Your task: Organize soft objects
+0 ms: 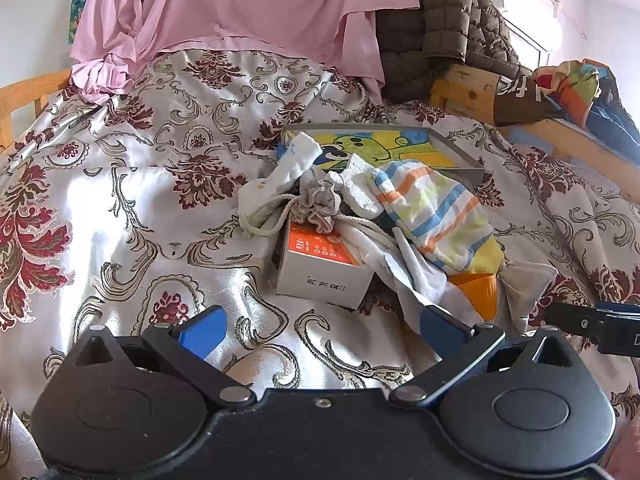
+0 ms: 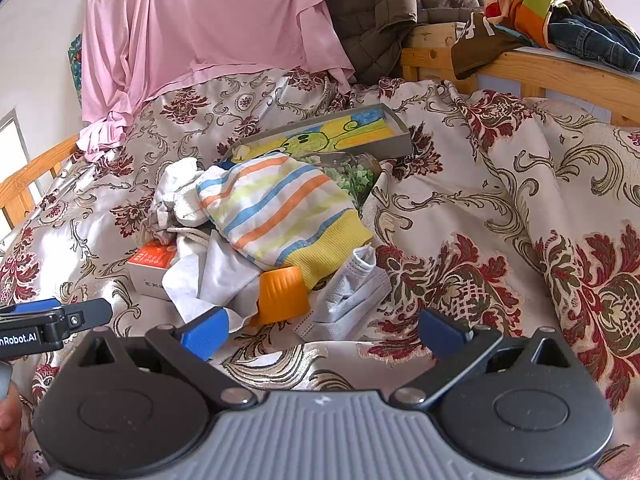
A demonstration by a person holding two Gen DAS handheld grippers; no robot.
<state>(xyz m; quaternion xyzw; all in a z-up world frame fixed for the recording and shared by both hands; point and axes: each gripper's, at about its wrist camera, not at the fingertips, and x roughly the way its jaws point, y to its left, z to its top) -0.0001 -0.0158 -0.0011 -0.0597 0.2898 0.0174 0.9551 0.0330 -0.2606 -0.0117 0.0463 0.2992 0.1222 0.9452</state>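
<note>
We see a bed (image 1: 120,200) under a floral satin cover, pink cloth (image 1: 240,4) draped at its head, and near its middle a heap of soft things spilling from a shallow grey tray (image 2: 400,136). A striped sock (image 2: 276,208) tops the heap, over white cloths (image 2: 224,276), beside a small box (image 1: 320,268), an orange cup (image 2: 280,294) and a face mask (image 2: 348,300). Our left claw (image 1: 322,326) and right claw (image 2: 322,330) both hang released, jaws spread, just short of the heap.
</note>
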